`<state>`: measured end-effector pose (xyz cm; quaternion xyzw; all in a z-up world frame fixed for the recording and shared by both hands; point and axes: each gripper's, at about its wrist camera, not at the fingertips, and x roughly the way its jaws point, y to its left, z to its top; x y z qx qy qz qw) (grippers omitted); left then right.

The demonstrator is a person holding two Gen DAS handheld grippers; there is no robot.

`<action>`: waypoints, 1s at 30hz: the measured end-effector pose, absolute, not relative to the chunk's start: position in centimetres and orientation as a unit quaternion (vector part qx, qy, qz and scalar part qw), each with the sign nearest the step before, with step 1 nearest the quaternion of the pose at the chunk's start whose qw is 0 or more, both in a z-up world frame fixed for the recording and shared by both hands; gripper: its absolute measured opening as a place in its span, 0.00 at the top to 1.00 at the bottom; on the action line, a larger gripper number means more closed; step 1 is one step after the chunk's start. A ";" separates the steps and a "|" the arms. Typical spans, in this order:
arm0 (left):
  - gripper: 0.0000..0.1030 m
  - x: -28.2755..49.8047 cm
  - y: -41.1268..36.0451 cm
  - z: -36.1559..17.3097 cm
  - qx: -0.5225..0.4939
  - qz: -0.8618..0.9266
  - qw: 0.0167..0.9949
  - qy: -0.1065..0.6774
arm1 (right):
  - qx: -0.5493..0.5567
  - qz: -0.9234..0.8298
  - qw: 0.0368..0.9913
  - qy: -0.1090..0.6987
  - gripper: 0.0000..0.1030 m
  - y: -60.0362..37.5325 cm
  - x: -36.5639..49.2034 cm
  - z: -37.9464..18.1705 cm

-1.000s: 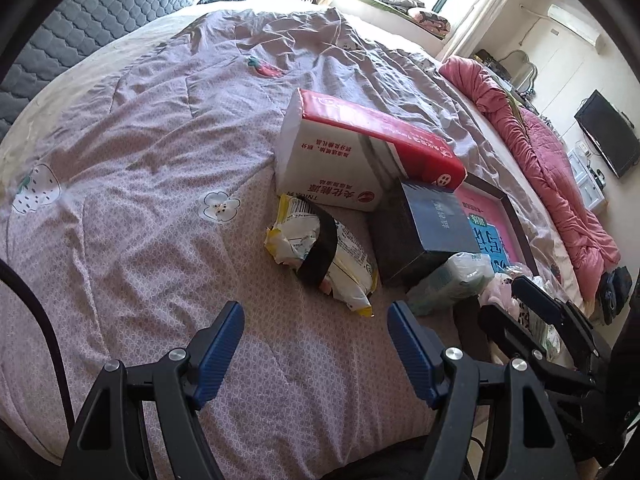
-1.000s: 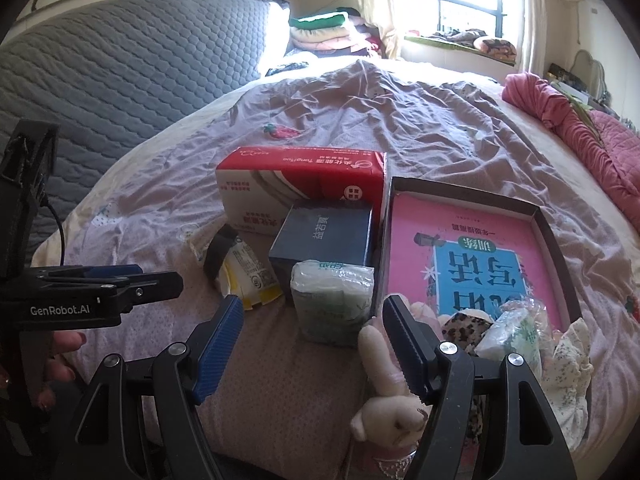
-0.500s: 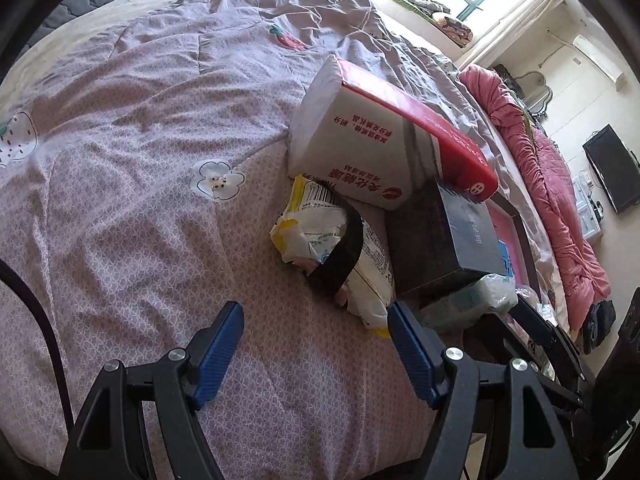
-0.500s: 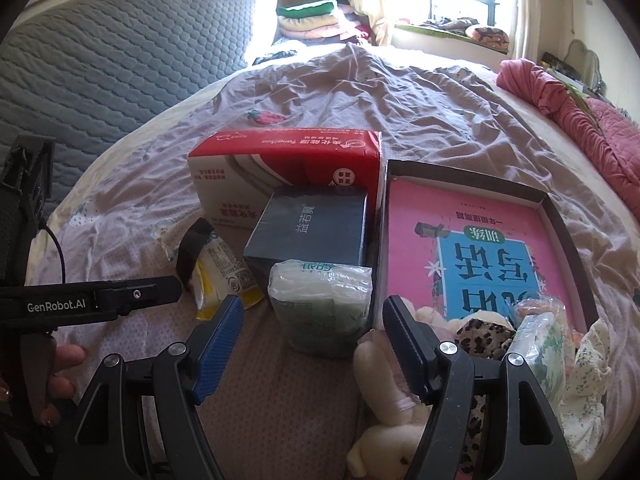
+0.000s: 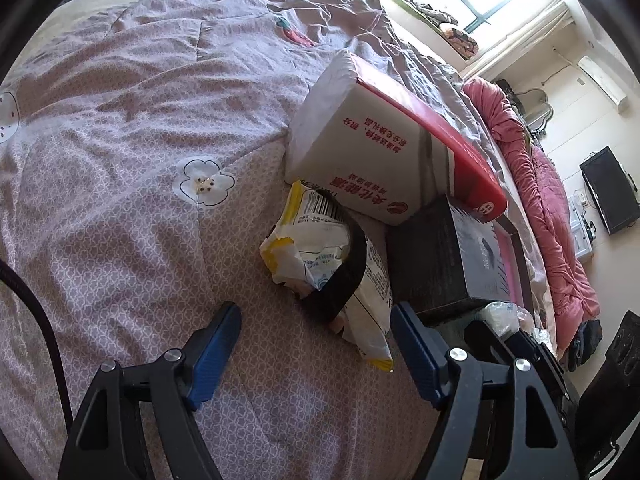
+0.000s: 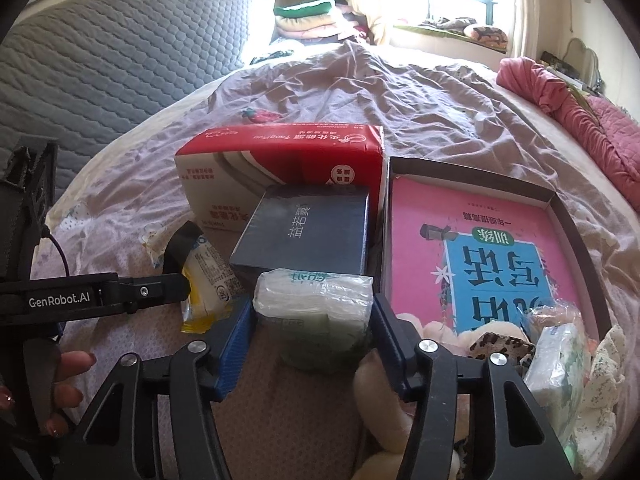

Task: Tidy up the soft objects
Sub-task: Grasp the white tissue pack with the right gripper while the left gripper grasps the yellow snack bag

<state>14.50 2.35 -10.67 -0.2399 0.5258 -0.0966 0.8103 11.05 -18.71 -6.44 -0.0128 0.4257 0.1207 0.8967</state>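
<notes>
A clear-wrapped tissue pack [image 6: 316, 312] lies on the lilac bedspread in front of a dark box [image 6: 304, 228]. My right gripper [image 6: 312, 304] has its jaws closing on this pack, and both blue pads touch its sides. In the left wrist view a yellow-and-white snack packet [image 5: 320, 240] with a black band around it lies by the red-and-white box [image 5: 360, 152]. My left gripper [image 5: 316, 312] is open and still widening; the packet's near end reaches between its fingertips without touching the pads. A cream plush toy [image 6: 384, 400] lies under the right finger.
A shallow dark tray [image 6: 472, 172] with a pink book stands right of the boxes, with several soft items [image 6: 560, 352] at its near corner. A pink quilt [image 6: 580, 116] runs along the bed's right side. A grey padded headboard [image 6: 100, 60] is at left, a person's hand [image 6: 68, 380] low left.
Both grippers came down and closer to the bed. The right jaws narrowed onto the tissue pack. The left gripper rolled a little and neared the snack packet.
</notes>
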 end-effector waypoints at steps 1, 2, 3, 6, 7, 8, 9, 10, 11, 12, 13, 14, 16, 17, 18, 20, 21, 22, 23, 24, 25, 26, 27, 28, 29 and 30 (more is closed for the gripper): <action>0.23 14.7 2.3 -10.8 -0.241 -0.096 0.810 0.525 | -0.012 0.122 0.897 0.425 0.47 -18.8 11.0 -6.4; 0.23 14.9 2.2 -10.9 -0.243 -0.094 0.810 0.525 | -0.012 0.123 0.897 0.424 0.48 -18.8 11.0 -6.4; 0.23 15.1 2.2 -11.0 -0.244 -0.091 0.811 0.524 | -0.013 0.124 0.897 0.423 0.49 -18.8 11.0 -6.5; 0.23 15.8 1.7 -11.2 -0.243 -0.083 0.815 0.520 | -0.011 0.126 0.898 0.420 0.50 -19.0 11.0 -6.4; 0.23 16.0 1.5 -11.2 -0.242 -0.081 0.817 0.517 | -0.009 0.127 0.899 0.419 0.51 -19.1 11.0 -6.4; 0.23 16.2 1.3 -11.3 -0.240 -0.079 0.819 0.515 | -0.008 0.128 0.899 0.419 0.51 -19.1 11.0 -6.4; 0.23 16.5 1.0 -11.3 -0.236 -0.076 0.822 0.513 | -0.006 0.129 0.899 0.419 0.52 -19.2 11.0 -6.5; 0.23 16.6 0.7 -11.3 -0.233 -0.073 0.824 0.511 | -0.003 0.130 0.899 0.418 0.52 -19.3 10.9 -6.4; 0.23 16.8 0.4 -11.4 -0.227 -0.069 0.826 0.511 | -0.002 0.130 0.899 0.417 0.52 -19.4 10.9 -6.3; 0.23 17.0 0.1 -11.4 -0.220 -0.064 0.828 0.511 | -0.001 0.131 0.900 0.416 0.52 -19.5 10.9 -6.3; 0.23 17.0 -0.1 -11.4 -0.214 -0.059 0.831 0.510 | 0.000 0.132 0.900 0.415 0.52 -19.5 10.9 -6.3; 0.23 17.1 -0.4 -11.3 -0.206 -0.054 0.834 0.510 | 0.001 0.132 0.901 0.414 0.52 -19.6 10.9 -6.3; 0.28 17.1 -0.9 -11.2 -0.188 -0.044 0.839 0.508 | 0.002 0.133 0.901 0.413 0.52 -19.6 10.8 -6.2; 0.30 17.2 -1.1 -11.2 -0.180 -0.041 0.842 0.506 | 0.002 0.133 0.901 0.412 0.52 -19.6 10.8 -6.2; 0.32 17.2 -1.2 -11.2 -0.178 -0.042 0.844 0.505 | 0.004 0.133 0.901 0.412 0.52 -19.6 10.9 -6.2; 0.35 17.1 -1.1 -11.1 -0.178 -0.044 0.845 0.503 | 0.006 0.133 0.902 0.410 0.52 -19.7 10.8 -6.1; 0.38 17.1 -1.0 -11.1 -0.183 -0.048 0.845 0.500 | 0.008 0.134 0.902 0.410 0.52 -19.7 10.8 -6.1; 0.39 17.0 -0.9 -11.0 -0.187 -0.051 0.845 0.499 | 0.009 0.134 0.903 0.408 0.52 -19.7 10.7 -6.0; 0.41 17.0 -0.8 -10.9 -0.191 -0.058 0.844 0.498 | 0.010 0.133 0.904 0.407 0.52 -19.8 10.7 -5.9; 0.45 16.8 -0.8 -10.8 -0.193 -0.063 0.844 0.496 | 0.012 0.133 0.904 0.405 0.52 -19.9 10.6 -5.8; 0.46 16.8 -0.8 -10.7 -0.194 -0.067 0.844 0.496 | 0.013 0.133 0.905 0.404 0.52 -20.0 10.5 -5.7; 0.50 16.8 -0.9 -10.5 -0.194 -0.071 0.844 0.495 | 0.014 0.134 0.906 0.402 0.52 -20.0 10.5 -5.5; 0.50 16.7 -0.9 -10.3 -0.192 -0.072 0.843 0.497 | 0.015 0.134 0.906 0.401 0.52 -20.1 10.4 -5.4; 0.50 16.4 -0.9 -10.2 -0.192 -0.073 0.843 0.497 | 0.016 0.136 0.907 0.400 0.53 -20.1 10.4 -5.3; 0.51 16.1 -1.0 -9.9 -0.192 -0.077 0.842 0.498 | 0.017 0.137 0.907 0.398 0.53 -20.2 10.3 -5.1; 0.51 16.0 -1.0 -9.8 -0.191 -0.079 0.842 0.498 | 0.018 0.137 0.907 0.397 0.53 -20.2 10.2 -5.0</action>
